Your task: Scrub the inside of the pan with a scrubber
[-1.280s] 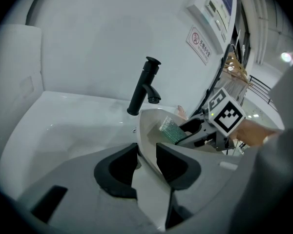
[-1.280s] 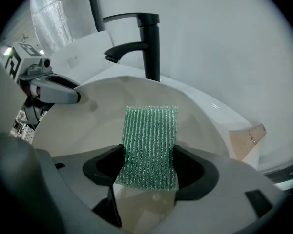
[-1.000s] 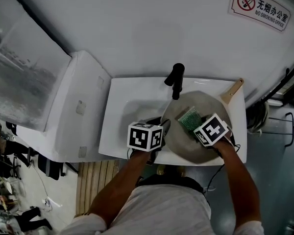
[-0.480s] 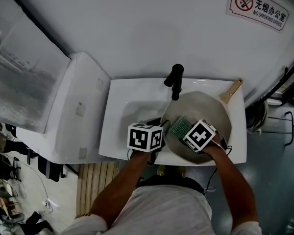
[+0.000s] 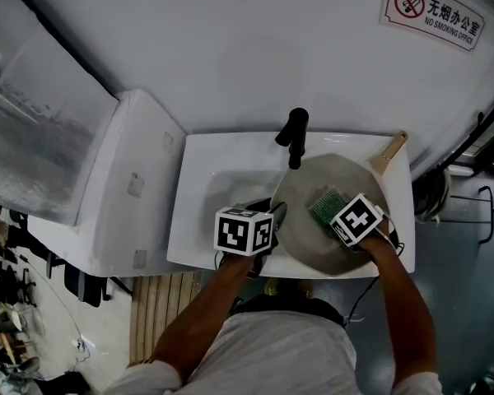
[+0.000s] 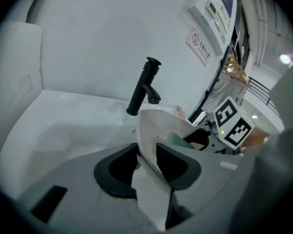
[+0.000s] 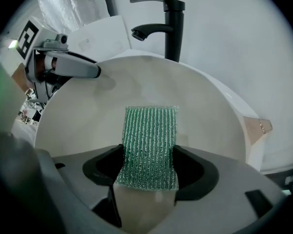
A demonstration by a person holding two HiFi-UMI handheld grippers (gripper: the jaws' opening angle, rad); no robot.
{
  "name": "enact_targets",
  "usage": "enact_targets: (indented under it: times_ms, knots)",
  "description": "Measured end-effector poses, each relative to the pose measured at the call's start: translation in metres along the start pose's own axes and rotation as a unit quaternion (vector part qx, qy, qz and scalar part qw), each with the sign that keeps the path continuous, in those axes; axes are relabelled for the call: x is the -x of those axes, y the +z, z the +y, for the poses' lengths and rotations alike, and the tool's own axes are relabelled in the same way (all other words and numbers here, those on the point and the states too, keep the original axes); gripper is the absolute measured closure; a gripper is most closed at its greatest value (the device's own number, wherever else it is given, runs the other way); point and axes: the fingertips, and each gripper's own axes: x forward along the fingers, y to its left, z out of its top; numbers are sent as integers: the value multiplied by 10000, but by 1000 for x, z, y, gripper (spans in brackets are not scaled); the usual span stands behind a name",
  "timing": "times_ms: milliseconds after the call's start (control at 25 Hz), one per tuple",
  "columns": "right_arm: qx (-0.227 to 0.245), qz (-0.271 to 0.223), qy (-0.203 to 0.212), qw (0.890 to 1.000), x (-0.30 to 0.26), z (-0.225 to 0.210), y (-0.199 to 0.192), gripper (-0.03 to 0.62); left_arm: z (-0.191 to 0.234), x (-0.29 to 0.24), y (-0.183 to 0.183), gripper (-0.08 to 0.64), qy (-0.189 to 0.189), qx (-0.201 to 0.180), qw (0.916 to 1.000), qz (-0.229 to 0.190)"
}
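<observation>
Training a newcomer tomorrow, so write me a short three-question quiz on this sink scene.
1. True or false: the green mesh scrubber lies loose in the white sink.
2. The left gripper is shut on: A) the black tap; B) the rim of the round beige pan; C) nothing.
3. Which gripper's fingers pinch the scrubber?
Key: 1 false; 2 B; 3 the right gripper.
</observation>
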Motion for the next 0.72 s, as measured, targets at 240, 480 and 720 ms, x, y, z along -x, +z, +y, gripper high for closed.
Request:
enact_targets:
  times_ms: [240,480,720]
  knots:
    - [37,-33,-152,9999,14,-5,-3,288,-1,0,0,426,-12,-2,10000,3]
    - [134,-451,269,9985,38,32,17,288,0,1,0,426,-11,-16,10000,2]
    - [254,-358,620,9971,30,65,18,288,-1,0,-1,426,-46,-10,10000,-2]
